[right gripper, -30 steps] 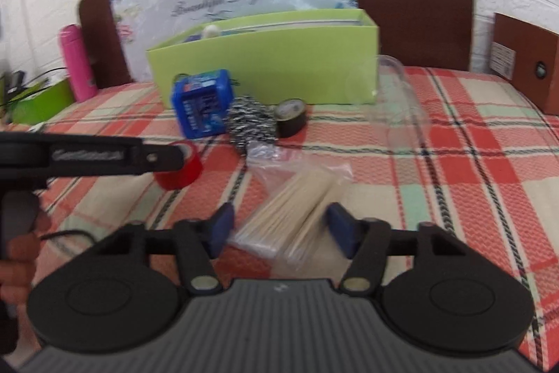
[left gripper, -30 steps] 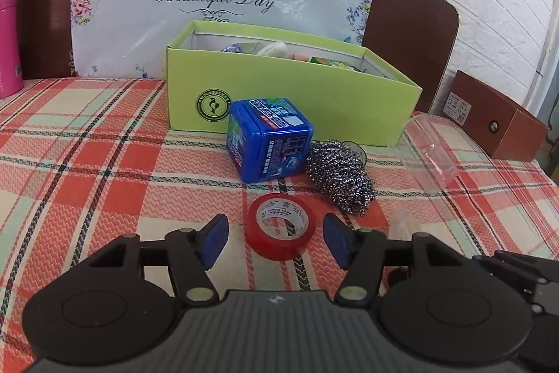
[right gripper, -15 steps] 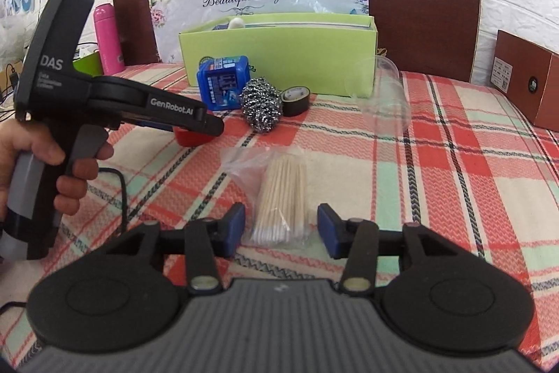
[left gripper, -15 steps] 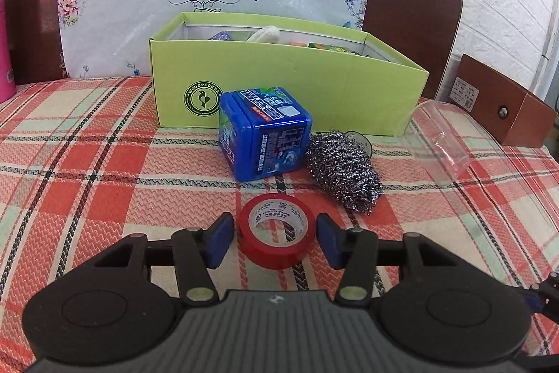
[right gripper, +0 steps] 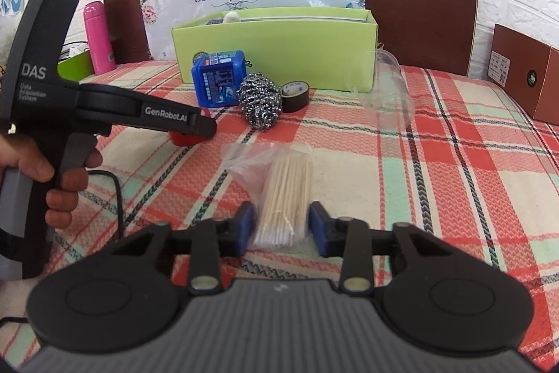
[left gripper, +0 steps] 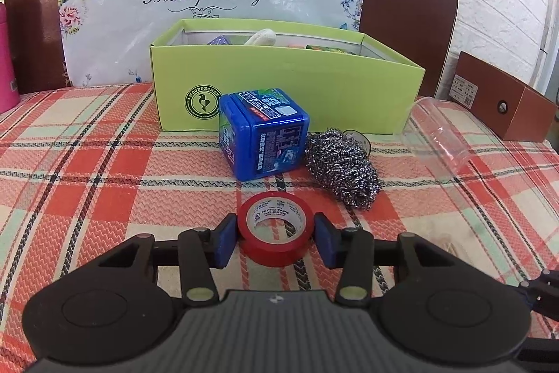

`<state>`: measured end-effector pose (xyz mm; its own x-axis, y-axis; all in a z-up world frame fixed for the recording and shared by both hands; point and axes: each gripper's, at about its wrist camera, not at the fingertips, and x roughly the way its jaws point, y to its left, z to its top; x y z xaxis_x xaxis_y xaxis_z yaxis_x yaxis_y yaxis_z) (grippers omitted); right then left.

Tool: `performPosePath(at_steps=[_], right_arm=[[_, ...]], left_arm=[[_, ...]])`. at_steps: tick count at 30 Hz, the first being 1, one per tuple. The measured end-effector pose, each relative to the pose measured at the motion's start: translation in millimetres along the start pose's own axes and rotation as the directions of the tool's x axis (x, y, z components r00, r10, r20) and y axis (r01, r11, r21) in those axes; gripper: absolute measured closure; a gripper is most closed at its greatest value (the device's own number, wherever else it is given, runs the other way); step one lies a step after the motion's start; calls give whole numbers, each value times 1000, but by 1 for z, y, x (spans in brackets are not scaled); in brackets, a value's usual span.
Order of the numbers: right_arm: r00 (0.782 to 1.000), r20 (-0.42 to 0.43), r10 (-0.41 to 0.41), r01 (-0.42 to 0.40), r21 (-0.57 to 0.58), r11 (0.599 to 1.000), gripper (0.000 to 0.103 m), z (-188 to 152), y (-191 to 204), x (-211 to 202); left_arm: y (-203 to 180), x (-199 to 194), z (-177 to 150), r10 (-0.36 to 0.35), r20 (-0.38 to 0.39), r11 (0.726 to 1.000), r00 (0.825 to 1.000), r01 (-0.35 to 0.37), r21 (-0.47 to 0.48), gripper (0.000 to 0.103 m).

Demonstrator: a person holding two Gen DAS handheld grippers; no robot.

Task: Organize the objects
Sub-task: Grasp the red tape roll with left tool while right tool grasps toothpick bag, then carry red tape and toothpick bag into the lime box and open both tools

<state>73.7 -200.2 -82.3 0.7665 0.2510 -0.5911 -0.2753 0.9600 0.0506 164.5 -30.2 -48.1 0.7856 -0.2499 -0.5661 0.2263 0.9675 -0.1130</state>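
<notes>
Both grasps look to be in hand: the left gripper [left gripper: 275, 238], tilted down at the cloth, is closing around the red tape roll [left gripper: 275, 222] in front of the green box [left gripper: 286, 86], pads just at its sides. The right gripper [right gripper: 278, 226], likewise tilted, is closing on the bagged toothpick bundle [right gripper: 288, 194] nearer than the box, pads not yet clearly pressing. Next comes a firm squeeze, then lifts toward the box.

surface: tabletop [right gripper: 436, 163] with a red, green and cream check cloth
back: green box [left gripper: 297, 93], pink bottle [right gripper: 99, 37], brown box [right gripper: 524, 72]
middle: blue tub [left gripper: 263, 131], steel scrubber [left gripper: 340, 166] touching it, black tape [right gripper: 295, 95], clear cup [right gripper: 387, 86] on its side
front: red tape [left gripper: 276, 228], bag of sticks [right gripper: 286, 194]
</notes>
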Motion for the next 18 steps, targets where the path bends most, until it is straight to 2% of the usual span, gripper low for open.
performPosePath(at_steps=[5,10,18], right_arm=[[1000,24,5,-6,19,1000,81,3,-1,-3],[994,110,-4,1,27,1000,81,22,-3,-11],[953,302,-23,20,12,1000,81,88,-10,-14]], left_arm=[[-3,-17,6,-17,58,1000,998,17,-4,54],[-7,-37,31,-30,159,999,987,33,-18,54],[-13,-49,85,-17,299,999,954,29,-35,54]])
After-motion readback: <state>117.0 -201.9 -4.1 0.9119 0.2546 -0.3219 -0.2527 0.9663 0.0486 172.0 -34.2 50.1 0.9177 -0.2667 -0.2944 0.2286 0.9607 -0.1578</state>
